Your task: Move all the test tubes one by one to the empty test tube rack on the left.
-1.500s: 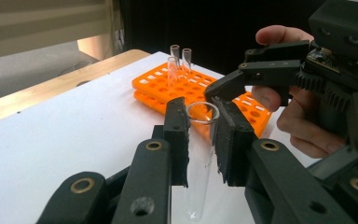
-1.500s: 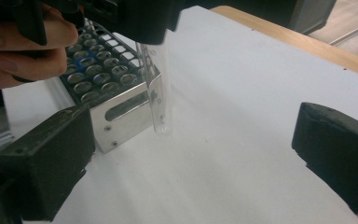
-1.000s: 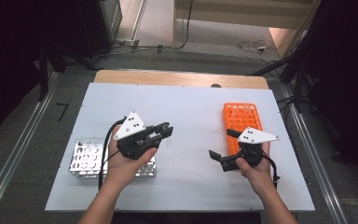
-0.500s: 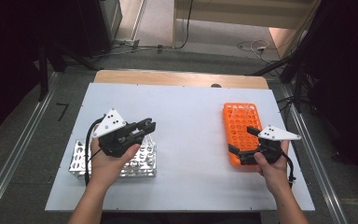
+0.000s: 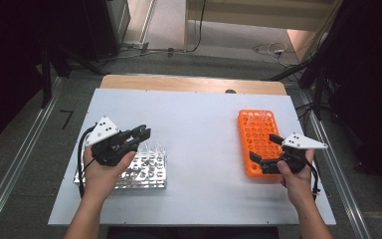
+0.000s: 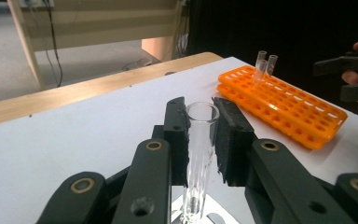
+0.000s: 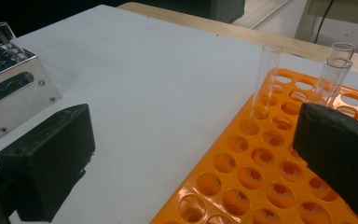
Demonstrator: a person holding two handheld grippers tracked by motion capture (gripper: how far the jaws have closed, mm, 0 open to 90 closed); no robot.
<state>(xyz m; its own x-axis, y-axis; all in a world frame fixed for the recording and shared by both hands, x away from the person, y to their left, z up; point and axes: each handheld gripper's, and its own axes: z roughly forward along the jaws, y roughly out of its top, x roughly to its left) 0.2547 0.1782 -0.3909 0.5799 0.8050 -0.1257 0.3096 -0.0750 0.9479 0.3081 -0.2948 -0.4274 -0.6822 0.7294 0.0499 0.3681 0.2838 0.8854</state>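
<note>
My left gripper (image 5: 142, 133) hovers over the metal tube rack (image 5: 144, 172) at the table's left. In the left gripper view its jaws are shut on a clear test tube (image 6: 198, 149) that stands upright between the pads. My right gripper (image 5: 264, 148) is at the near end of the orange rack (image 5: 256, 130) on the right. It is open, with its jaws wide apart (image 7: 191, 158) and nothing between them. Three clear tubes (image 7: 266, 77) stand in the far holes of the orange rack (image 7: 279, 172).
The white tabletop (image 5: 199, 129) has a wooden strip (image 5: 189, 83) along its far edge. The metal rack (image 7: 14, 88) holds several clear tubes. The person's other hand and gripper (image 6: 349, 77) show past the orange rack (image 6: 284, 100). Dark floor and rails flank the table.
My left hand has moved left from the table's middle to above the metal rack. My right hand has moved right to the orange rack's near end, its jaws still apart.
</note>
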